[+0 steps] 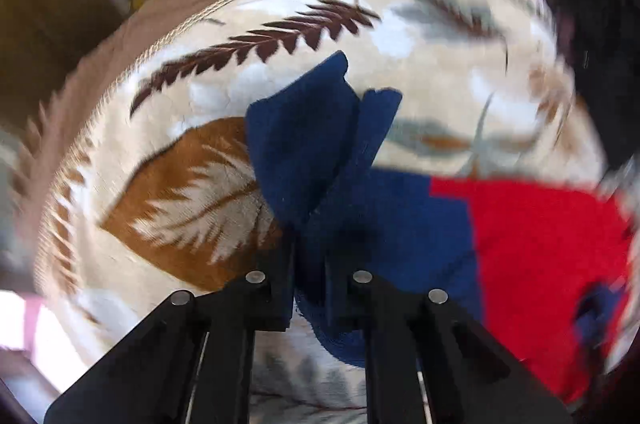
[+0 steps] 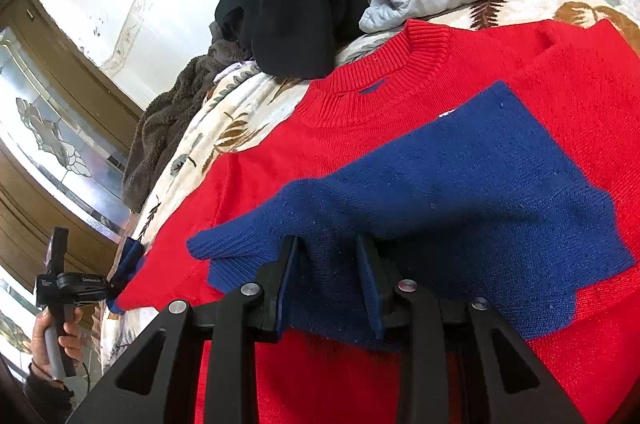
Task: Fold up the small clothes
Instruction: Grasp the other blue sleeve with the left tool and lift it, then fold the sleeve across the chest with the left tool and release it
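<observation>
Now left gripper (image 1: 310, 264) pinches blue cuff (image 1: 304, 147), jaws nearly closed; right gripper (image 2: 328, 280) clamps blue sleeve (image 2: 460, 191) over red sweater (image 2: 360, 127) on blanket (image 1: 180, 95).

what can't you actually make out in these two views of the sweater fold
- Left wrist view: motion blur smears the blanket edges and the room behind it.
- Left wrist view: the red sweater runs off the right edge; its neck is unseen.
- Right wrist view: the right gripper covers the blue sleeve end, and the hem is cut off below.
- Right wrist view: the left gripper is too small to read its jaws.
</observation>
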{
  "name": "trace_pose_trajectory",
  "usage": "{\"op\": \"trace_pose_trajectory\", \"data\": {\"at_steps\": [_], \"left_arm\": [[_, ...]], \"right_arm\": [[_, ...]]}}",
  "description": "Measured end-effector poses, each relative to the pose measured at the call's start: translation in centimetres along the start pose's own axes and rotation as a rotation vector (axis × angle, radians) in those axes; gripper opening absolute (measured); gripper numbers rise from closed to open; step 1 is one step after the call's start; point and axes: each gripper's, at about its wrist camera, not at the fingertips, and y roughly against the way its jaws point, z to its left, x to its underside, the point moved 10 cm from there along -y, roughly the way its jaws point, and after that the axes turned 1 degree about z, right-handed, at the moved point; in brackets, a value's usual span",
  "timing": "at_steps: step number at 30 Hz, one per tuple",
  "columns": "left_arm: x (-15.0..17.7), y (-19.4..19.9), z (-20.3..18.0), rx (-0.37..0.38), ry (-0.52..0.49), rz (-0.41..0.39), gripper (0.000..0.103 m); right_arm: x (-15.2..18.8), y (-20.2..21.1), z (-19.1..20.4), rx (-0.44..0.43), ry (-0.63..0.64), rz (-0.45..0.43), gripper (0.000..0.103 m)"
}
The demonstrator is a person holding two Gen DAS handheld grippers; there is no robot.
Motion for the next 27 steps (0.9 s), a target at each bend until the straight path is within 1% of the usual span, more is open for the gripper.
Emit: {"op": "trace_pose_trajectory", "data": {"at_steps": [3,6,7,9,11,14,15,21,23,25,27], "left_arm": [[-0.8,2.5,-0.2,0.185,0.077,-0.071,0.009],[-1.2,5.0,-1.9,0.365,0.115,-0.098,0.009],[-1.0,5.9,-2.3,0.406,0.122,-0.100,0.009],[-0.7,7.6,-3.7,0.468,0.117,-0.099,0.009],[-0.3,8.6,-5.3,0.500,0.099,-0.100,0.009],[0.7,10.0,-8.8,0.567,0.064,-0.084,0.009],[0.5,9.7,-10.4,0.581,0.054,-0.077,0.009],[3.4,12.5,-17.9,0.630,-0.049,-0.069,0.009],[4.5,13.3,-20.4,0.652,-0.083,-0.057,0.009],[5.4,13.7,-22.3,0.662,-0.111,-0.044,0.009],[6.6,13.8,-24.5,0.666,-0.136,-0.026,0.009]], "right_arm": [[-0.1,0.0,0.0,-0.001,-0.006,0.006,0.032],[-0.1,0.0,0.1,0.008,-0.006,0.023,0.033],[-0.2,0.1,0.2,0.015,-0.006,0.034,0.034],[-0.3,0.6,0.5,0.009,-0.006,0.051,0.044],[-0.2,1.5,0.5,0.001,-0.010,0.058,0.049],[-0.5,3.5,-0.4,0.018,-0.006,0.046,0.051],[-0.7,4.2,-0.9,0.029,0.000,0.037,0.052],[-2.1,8.8,-6.6,0.188,0.023,-0.014,0.054],[-2.0,9.8,-8.6,0.219,0.014,-0.017,0.053],[-1.4,10.3,-10.4,0.219,-0.006,-0.018,0.053],[-0.8,10.6,-11.0,0.184,-0.013,-0.039,0.053]]}}
